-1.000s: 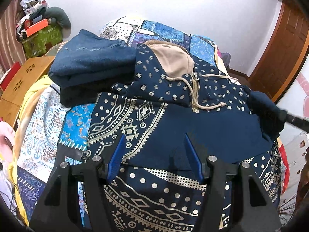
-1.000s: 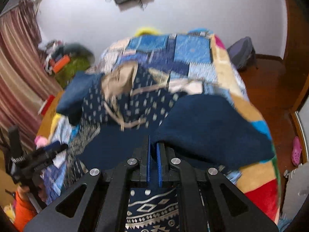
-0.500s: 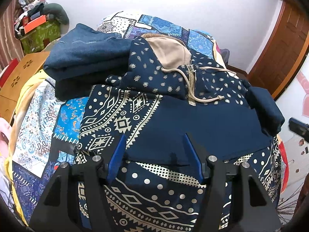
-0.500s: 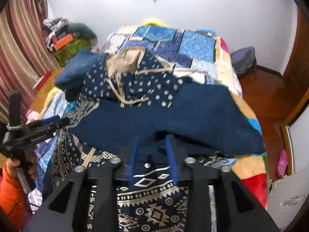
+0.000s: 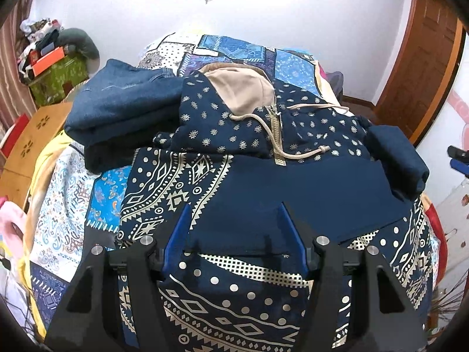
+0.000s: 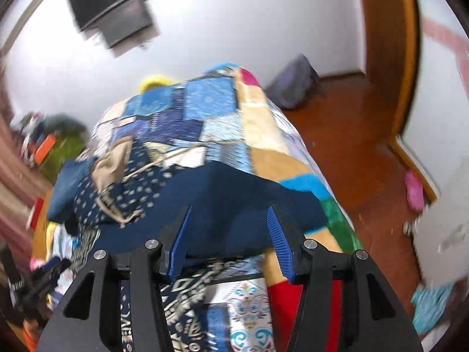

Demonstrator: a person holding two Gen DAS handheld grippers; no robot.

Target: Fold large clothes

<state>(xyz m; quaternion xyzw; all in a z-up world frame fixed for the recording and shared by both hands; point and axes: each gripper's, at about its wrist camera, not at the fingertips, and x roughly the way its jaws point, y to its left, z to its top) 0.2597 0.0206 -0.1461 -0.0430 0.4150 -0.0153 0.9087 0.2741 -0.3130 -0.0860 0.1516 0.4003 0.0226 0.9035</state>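
A navy hoodie (image 5: 263, 176) with a white pattern, a tan-lined hood (image 5: 243, 91) and a drawstring lies on the bed. Its right sleeve (image 5: 395, 158) is folded across the chest. My left gripper (image 5: 234, 214) is open and empty, just above the hoodie's lower front. My right gripper (image 6: 230, 220) is open and empty, above the folded sleeve (image 6: 234, 193) near the bed's right edge. The hoodie (image 6: 123, 193) is blurred in the right wrist view.
Folded blue jeans (image 5: 126, 108) lie at the hoodie's left, by the hood. The patchwork bedspread (image 5: 73, 199) covers the bed. A wooden table (image 5: 32, 135) and a green box (image 5: 58, 79) stand at left. A door (image 5: 425, 58) and wood floor (image 6: 366, 161) are at right.
My right gripper let go of the sleeve, opened wide and swung right. The sleeve now rests across the hoodie. My left gripper stayed open and tilted up a little.
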